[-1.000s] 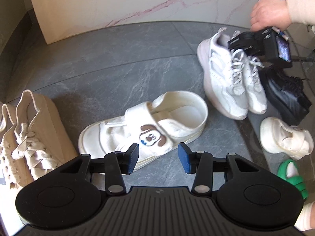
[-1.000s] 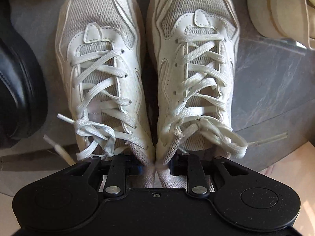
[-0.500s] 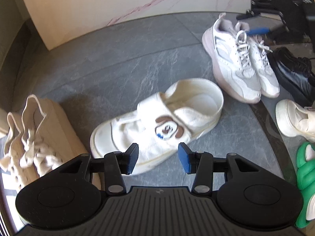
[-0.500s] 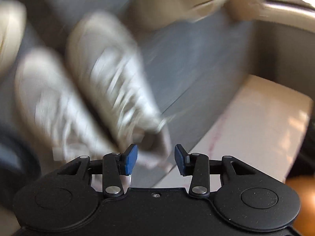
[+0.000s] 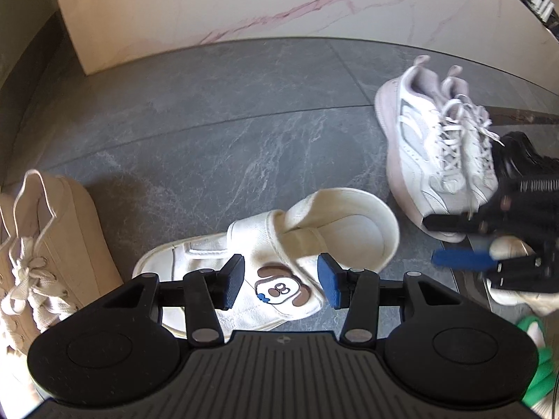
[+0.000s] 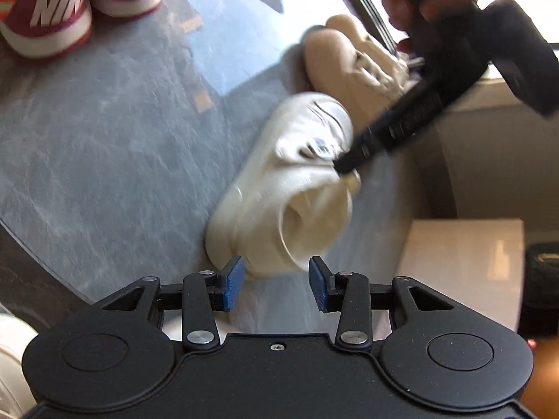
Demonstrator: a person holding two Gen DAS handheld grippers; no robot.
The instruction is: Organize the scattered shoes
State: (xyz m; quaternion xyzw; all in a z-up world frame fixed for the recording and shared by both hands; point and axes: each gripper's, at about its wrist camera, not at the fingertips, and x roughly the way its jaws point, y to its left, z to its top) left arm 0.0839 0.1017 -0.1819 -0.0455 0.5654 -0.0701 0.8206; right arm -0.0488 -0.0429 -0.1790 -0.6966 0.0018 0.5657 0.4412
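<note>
Grey marbled floor (image 5: 195, 132), shoes scattered across it. Item one: white strap shoe with a cartoon patch (image 5: 279, 244), lying in the middle of the floor, toe to the left, open heel to the right. The left claw (image 5: 279, 281) hangs directly above its strap, pointing steeply down; its jaws are opening, the blue pads astride the patch and not pressing on it. The right claw (image 6: 274, 288) stands partly open and empty near the heel end of the same shoe (image 6: 290, 188), which is blurred in that view; from the left side this claw (image 5: 464, 241) shows as a blurred black shape at the right edge. Item two: pair of white laced sneakers (image 5: 436, 146), side by side, far right. Item three: black shoe (image 5: 524, 157), just beside that pair. Item four: beige laced sneaker (image 5: 38, 244), near left. Item five: green slipper (image 5: 538, 366), near right corner, partly hidden. Item six: pair of red sneakers (image 6: 70, 3), far across the floor in the right claw's view. Pale marble wall panel (image 5: 244, 3) at the far side.
</note>
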